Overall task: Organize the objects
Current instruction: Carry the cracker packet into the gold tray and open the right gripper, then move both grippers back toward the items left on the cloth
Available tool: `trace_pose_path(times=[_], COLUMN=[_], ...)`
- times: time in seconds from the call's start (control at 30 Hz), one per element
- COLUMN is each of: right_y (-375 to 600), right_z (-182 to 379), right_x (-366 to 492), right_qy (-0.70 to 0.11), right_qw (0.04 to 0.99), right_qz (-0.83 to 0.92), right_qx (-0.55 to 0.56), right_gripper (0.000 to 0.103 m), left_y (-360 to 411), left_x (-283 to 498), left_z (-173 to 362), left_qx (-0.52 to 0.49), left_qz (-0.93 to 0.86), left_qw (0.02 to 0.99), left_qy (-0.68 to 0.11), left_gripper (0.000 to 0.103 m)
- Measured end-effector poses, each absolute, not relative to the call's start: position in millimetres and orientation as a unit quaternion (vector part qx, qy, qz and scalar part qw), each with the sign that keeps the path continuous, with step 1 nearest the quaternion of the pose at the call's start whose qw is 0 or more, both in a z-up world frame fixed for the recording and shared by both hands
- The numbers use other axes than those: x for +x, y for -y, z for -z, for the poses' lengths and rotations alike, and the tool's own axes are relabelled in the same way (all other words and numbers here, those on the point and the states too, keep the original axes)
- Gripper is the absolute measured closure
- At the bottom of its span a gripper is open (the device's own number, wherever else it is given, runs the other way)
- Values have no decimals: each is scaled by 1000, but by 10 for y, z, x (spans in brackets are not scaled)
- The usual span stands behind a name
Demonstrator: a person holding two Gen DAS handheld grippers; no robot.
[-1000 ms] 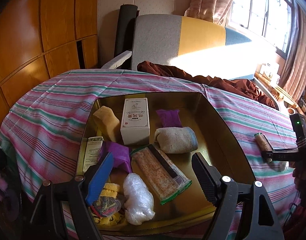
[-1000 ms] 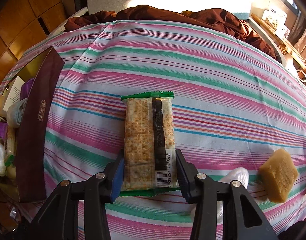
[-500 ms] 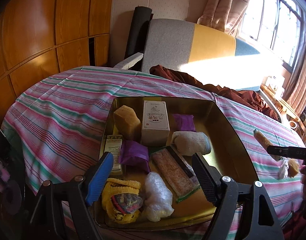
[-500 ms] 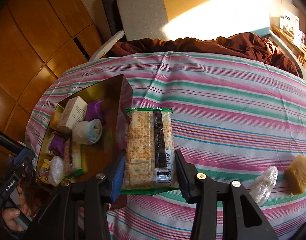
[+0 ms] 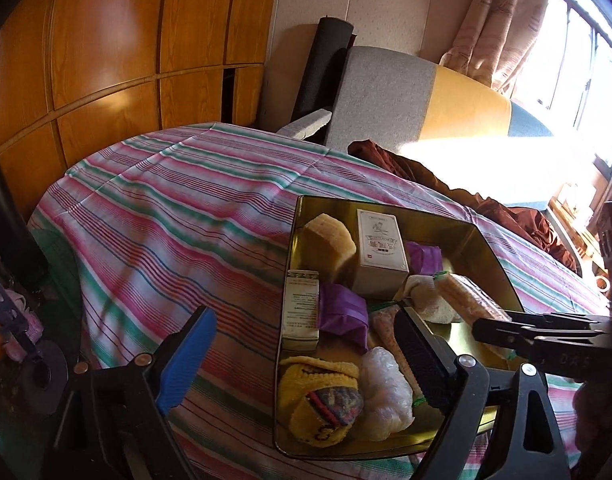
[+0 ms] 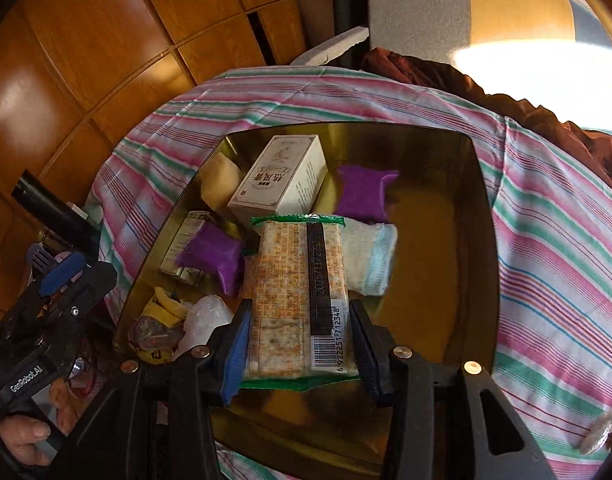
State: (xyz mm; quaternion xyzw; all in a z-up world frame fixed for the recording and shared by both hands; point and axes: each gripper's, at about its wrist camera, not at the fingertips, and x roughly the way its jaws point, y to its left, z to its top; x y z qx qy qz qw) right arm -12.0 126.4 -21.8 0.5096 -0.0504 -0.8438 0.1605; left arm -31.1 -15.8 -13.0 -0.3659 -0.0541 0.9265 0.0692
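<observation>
Placing step: right gripper (image 6: 299,354) clamped on cracker pack (image 6: 301,300), held over gold tray (image 6: 446,240). Left gripper (image 5: 306,356) wide open, empty, tray just ahead-right. Next prob: lower into free space ahead-right, release.

Striped pink, green and white tablecloth (image 5: 177,216) covering the round table, creased near its far edge. Behind it, orange-brown wooden wall panels (image 5: 105,40) with one narrow dark gap between two lower panels. Grey and yellow upholstered sofa (image 5: 390,92) against the pale wall, sunlit on its right part. Black rolled mat (image 5: 326,60) standing upright, just beside the sofa's left end. Crumpled dark-brown cloth (image 6: 466,84) lying at the table's far edge. Beige curtain (image 5: 502,28) hanging beside the bright window (image 5: 590,68).
</observation>
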Motion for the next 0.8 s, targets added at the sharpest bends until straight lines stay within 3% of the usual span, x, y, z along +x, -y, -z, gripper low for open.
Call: trace_pose_path(times=[0.23,0.5,0.6,0.8], right_y=[-1133,-1375,-1558,-2037], right_z=[408,242,131,-39], right_x=[-131,75,184,339], right_qy=[48,31,25,30], right_qw=[174,148,128,73], right_qz=[828,850,864,882], right_qx=[532,505,487,464], right_gripper=[48,36,21,20], left_y=[223,72,-20,-257], left_x=[-344,-308,-296,-236], left_z=[184,158,138,60], left_qx=[-374,-368,-367,-360], left_qz=[-923,-926,-926,-926], left_qw=[61,78,86,113], left_qy=[58,35,24,-2], left_gripper=[10,10,10,10])
